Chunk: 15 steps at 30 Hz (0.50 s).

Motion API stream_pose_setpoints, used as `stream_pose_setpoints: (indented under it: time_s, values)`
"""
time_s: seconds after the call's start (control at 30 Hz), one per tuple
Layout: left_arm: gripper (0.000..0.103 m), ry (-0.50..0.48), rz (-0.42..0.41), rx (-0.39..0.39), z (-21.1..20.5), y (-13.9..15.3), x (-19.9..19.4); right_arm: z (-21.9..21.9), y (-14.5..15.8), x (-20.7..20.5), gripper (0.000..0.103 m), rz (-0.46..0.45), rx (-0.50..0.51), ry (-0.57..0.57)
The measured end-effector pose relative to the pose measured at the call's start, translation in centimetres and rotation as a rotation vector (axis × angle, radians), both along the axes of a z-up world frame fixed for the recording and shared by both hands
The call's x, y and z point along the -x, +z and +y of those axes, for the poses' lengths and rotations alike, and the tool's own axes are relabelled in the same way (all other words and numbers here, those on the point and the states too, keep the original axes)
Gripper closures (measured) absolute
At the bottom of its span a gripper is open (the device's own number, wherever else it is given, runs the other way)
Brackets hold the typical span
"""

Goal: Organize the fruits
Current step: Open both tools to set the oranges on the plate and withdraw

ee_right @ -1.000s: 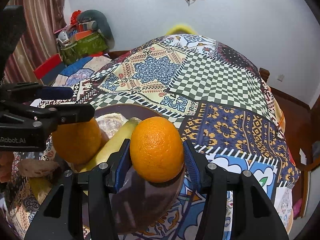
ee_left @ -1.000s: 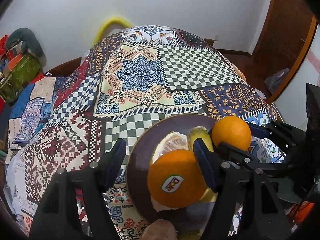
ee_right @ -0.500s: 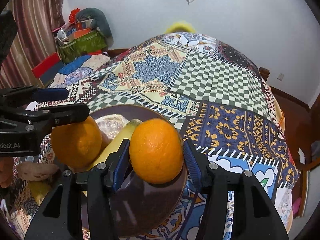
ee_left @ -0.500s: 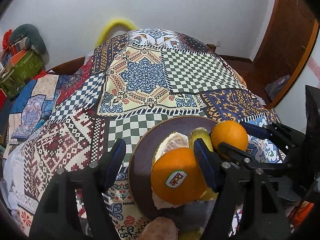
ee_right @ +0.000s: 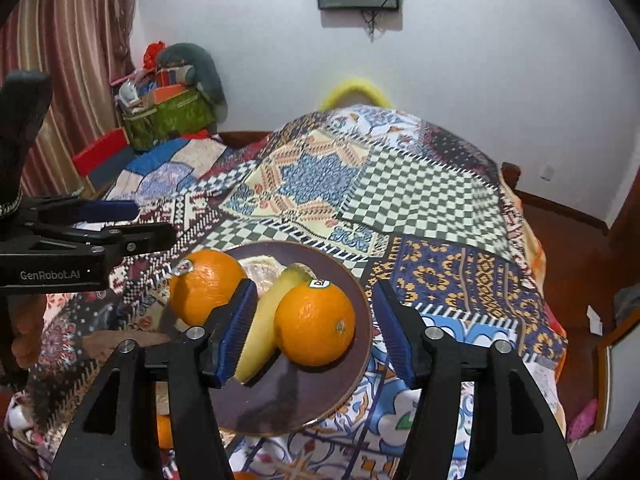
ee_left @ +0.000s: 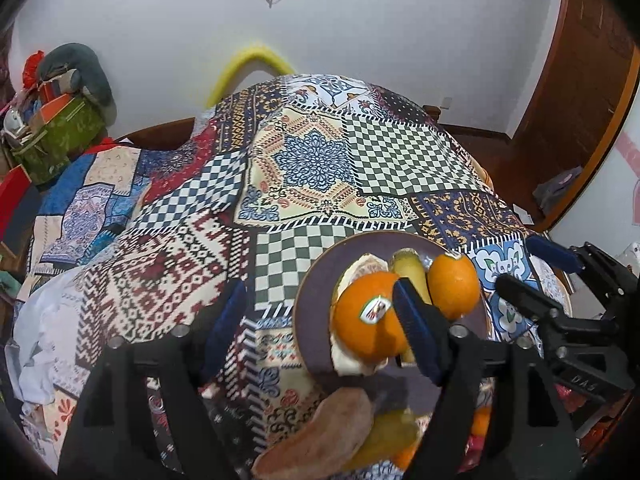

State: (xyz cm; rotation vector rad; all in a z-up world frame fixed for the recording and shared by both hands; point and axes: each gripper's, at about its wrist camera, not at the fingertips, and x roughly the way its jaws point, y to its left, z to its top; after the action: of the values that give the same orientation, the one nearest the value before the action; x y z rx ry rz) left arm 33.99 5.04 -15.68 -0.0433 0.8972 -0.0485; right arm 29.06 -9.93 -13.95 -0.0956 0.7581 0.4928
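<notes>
**Both oranges sit on the plate, and your tongs are letting go**

Your left gripper (ee_left: 320, 332) is opening. Its blue pads stand wide apart with nothing between them; the stickered orange (ee_left: 370, 322) lies just outside its right finger, which crosses in front of the fruit, and whether the two touch you cannot tell from here. Your right gripper (ee_right: 314, 336) is opening too. The second orange (ee_right: 315, 324) sits in the gap between its pads, with clear space on the right side and the banana (ee_right: 266, 320) between it and the left pad, so the pads grip nothing.

Both oranges rest on the dark purple plate (ee_right: 352, 376), the banana lying between them and a pale peeled citrus piece (ee_right: 260, 270) behind. The plate stands on the patchwork cloth (ee_right: 420, 196) near its close edge. In the left wrist view a brown, flat fruit (ee_left: 320, 436) and something yellow-green, blurred, lie nearer the camera than the plate.
</notes>
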Motion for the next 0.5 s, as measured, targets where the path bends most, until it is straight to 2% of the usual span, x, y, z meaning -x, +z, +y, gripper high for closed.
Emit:
stream_pose_setpoints:
  time_s: [0.23,0.5]
  values:
    - [0.016,0.018,-0.015,-0.016,1.7,1.3,3.4,-1.1,1.7,2.5,0.039,-0.023,-0.036,-0.043]
    - [0.014,0.065,0.001,0.041,3.9,0.8,7.1,-1.7,1.5,5.2,0.037,-0.013,-0.031,-0.058]
